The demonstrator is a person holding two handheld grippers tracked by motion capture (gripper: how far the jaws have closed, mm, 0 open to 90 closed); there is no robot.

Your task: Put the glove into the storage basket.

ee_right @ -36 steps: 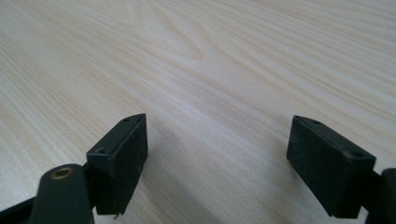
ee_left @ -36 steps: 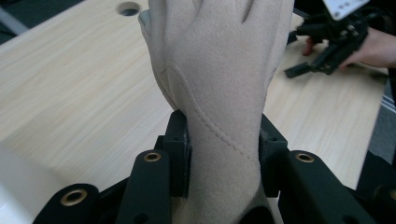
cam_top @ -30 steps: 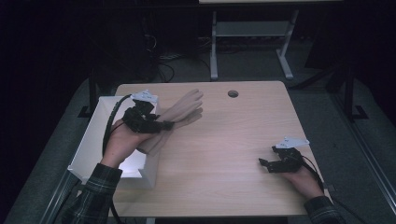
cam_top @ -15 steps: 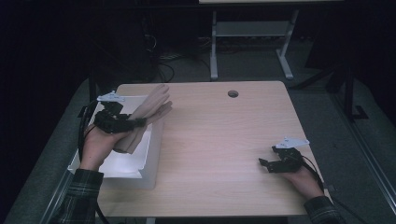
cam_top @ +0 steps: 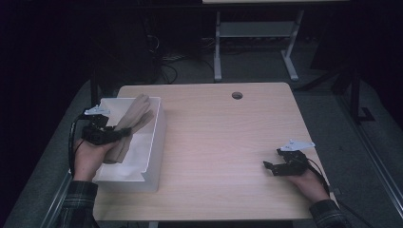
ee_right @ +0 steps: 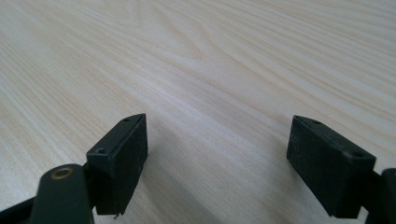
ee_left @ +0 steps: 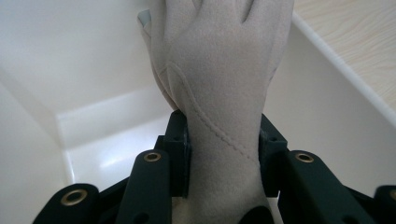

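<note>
Since a second ago the left gripper [cam_top: 105, 134] has swung from above the table's near-left area out over the white bin [cam_top: 153, 142] that stands at the table's left edge, carrying the beige glove [cam_top: 129, 124] with it, while the right gripper [cam_top: 281, 166] has kept its place near the front right of the wooden table [cam_top: 223, 142]. Now the glove hangs inside the bin's outline, its fingers pointing toward the far wall, so it appears to be held there for dropping into the container rather than onto the tabletop. From the left gripper view the jaws are pinched tight on the glove [ee_left: 219, 93] at its cuff end, the fabric bulging out between the two black pads, with the bin's white walls [ee_left: 84, 70] on every side and a strip of wood grain beyond the rim at upper right. A grip at the cuff lets the fingers trail freely forward. On the left, the forearm reaches in low from the bottom edge, the hand angled forward and slightly inward over the bin. At the other side, the hand lies flat on the table, and in the right gripper view its jaws are spread wide and hold nothing above bare wood [ee_right: 210, 70], seemingly waiting.
</note>
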